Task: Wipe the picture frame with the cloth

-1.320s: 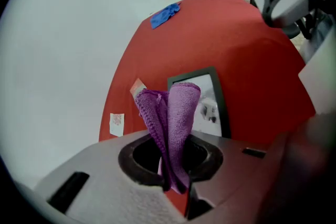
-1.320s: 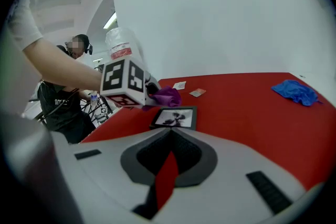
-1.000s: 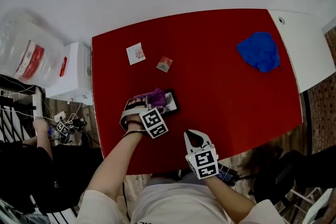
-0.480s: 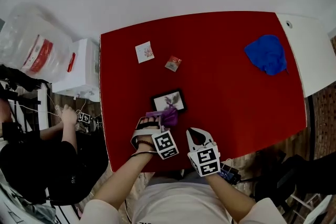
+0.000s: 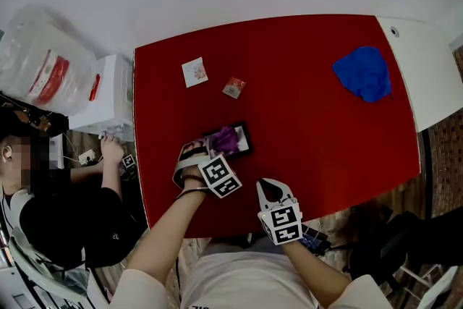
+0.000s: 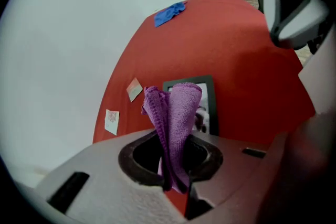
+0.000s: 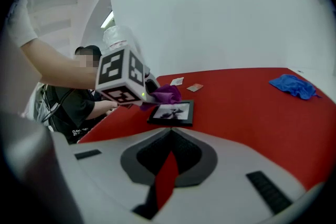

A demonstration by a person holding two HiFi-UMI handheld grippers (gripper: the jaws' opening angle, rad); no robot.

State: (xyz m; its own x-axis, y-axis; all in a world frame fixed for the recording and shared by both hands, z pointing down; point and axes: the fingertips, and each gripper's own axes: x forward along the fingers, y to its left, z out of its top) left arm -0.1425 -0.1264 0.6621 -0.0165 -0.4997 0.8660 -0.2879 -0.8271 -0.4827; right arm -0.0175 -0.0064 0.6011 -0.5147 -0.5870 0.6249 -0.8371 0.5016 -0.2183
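Note:
A small black picture frame lies flat on the red table, towards the near left. My left gripper is shut on a purple cloth, and the cloth rests on the frame's left part. In the left gripper view the folded cloth stands up between the jaws, with the frame just beyond. My right gripper hovers by the table's near edge, right of the frame, shut and holding nothing. The right gripper view shows the frame and the cloth ahead.
A blue cloth lies at the far right of the table. Two small cards sit at the far left. Left of the table are a white box, a plastic bag and a seated person.
The left gripper dragged the purple cloth off the frame towards the near edge, then pushed it back onto the frame. The right gripper has stayed in place.

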